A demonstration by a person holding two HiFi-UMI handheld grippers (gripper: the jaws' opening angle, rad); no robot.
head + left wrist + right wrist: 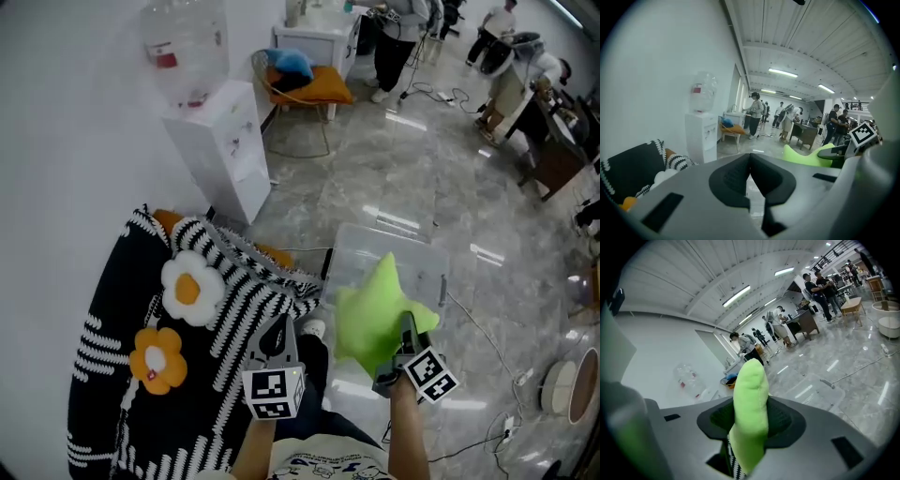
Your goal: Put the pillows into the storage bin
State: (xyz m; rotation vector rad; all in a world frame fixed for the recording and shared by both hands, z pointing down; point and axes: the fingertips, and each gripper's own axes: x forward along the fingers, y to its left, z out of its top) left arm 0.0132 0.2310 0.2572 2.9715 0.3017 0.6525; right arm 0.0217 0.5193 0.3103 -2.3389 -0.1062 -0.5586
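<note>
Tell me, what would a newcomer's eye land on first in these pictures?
The bright green star-shaped plush pillow stands out most. It is clamped in the right gripper and seen against the clear plastic storage bin on the glossy grey floor. At the left lies a black-and-white striped knitted cover with white and orange plush flowers.

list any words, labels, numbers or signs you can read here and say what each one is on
No text here can be read.
Red label on the water bottle: too small and blurred to read.
Shirt print at the bottom of the head view: cut off and illegible.
Left marker cube and right marker cube: black-and-white square patterns only, no letters or digits.
</note>
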